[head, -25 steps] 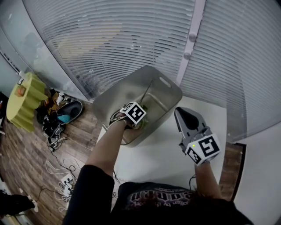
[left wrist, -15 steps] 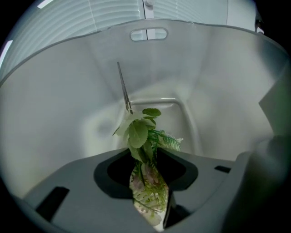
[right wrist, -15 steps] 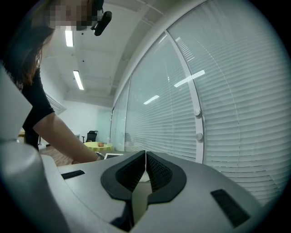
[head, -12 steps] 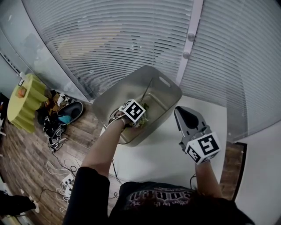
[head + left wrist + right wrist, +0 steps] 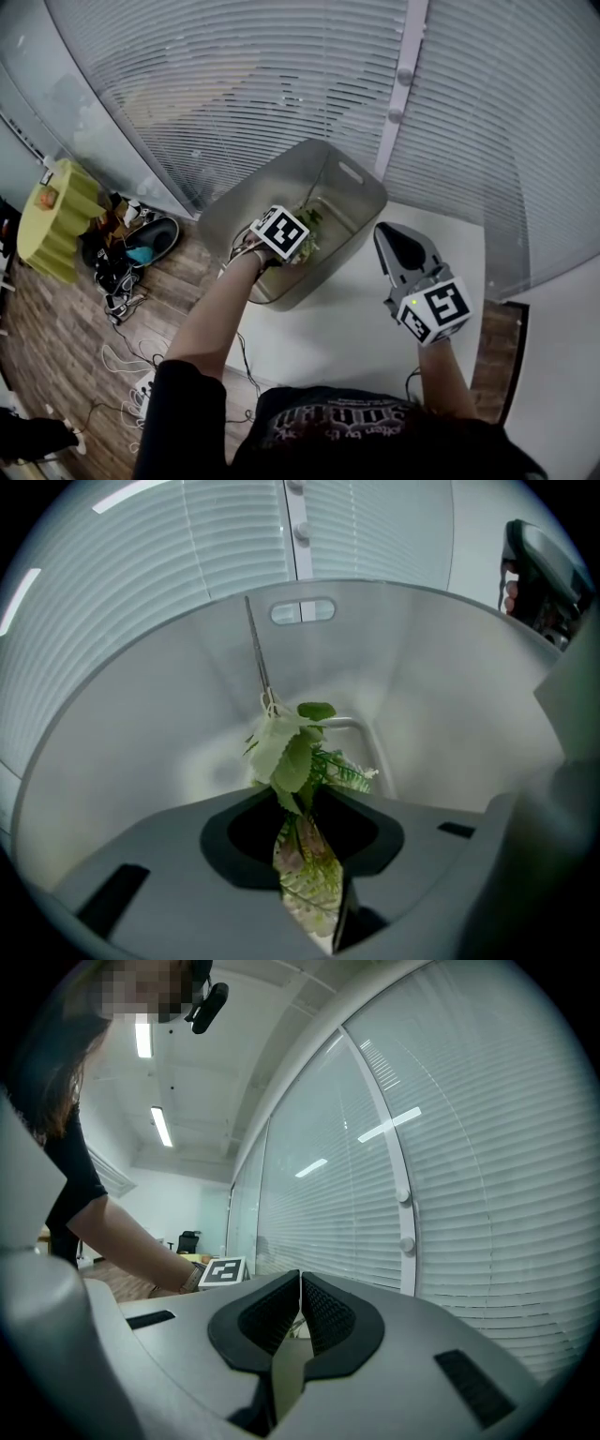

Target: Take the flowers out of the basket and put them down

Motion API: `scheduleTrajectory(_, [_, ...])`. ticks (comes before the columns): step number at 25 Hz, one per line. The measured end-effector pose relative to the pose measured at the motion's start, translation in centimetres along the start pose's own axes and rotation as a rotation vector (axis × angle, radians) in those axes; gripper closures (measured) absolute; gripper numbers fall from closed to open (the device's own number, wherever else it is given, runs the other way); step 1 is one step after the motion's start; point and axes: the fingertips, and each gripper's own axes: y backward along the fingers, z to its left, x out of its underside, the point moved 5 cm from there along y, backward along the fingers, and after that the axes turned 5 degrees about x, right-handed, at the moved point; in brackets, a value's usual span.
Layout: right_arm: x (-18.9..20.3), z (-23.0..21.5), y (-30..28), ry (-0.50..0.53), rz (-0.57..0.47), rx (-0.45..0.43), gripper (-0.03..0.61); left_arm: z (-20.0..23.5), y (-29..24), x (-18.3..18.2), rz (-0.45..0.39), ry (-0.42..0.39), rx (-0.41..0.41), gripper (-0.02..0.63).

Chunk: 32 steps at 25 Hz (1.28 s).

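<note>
**Grey jaws closing on the flowers inside the basket**

Head view: the person's left forearm [image 5: 220,309] reaches forward and down over the near rim of the grey basket [image 5: 246,211], which stands at the far edge of the white table [image 5: 347,333] in front of the window blinds [image 5: 234,84]. The left gripper [image 5: 292,240] is dipped inside the basket, marker cube uppermost, with the green flowers [image 5: 308,223] just beyond it. The right gripper [image 5: 392,234] is held out over the table just to the right of the basket, apart from it, nose pointing away from the person.

Left gripper view: the jaws are closing with the flowers' leafy foliage between them, and the pads pinch the lower leaves. The rest of the sprig rises in front of the jaws, and its thin stem [image 5: 256,653] slants up towards the handle slot [image 5: 302,610] in the far wall. The flowers are inside the basket.

Right gripper view: the jaws are pressed together at the tips with nothing between them, aimed at the blinds. The left arm and its marker cube [image 5: 222,1272] show at the left.
</note>
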Motion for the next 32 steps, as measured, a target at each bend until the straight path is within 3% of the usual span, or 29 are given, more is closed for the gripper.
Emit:
scheduleTrajectory(11, [-0.5,-0.5,0.4,0.005,-0.013,0.015,0.549,-0.2,5.2,-4.5,-0.208,-0.020,-0.062,0.511])
scheduleTrajectory(21, [-0.6,-1.0,1.0,0.002,-0.023,0.038,0.551,-1.1,8.5,-5.9,-0.342,-0.013,-0.077,0.517])
scheduleTrajectory(25, [-0.7,-1.4,1.0,-0.001,-0.031,0.046,0.551,-1.1,10.4,-6.6,-0.435,0.040,-0.065,0.517])
scheduleTrajectory(32, [-1.2,-1.6,1.4,0.004,-0.041,0.057,0.549,-1.6,14.7,-7.7,-0.552,0.027,-0.117,0.517])
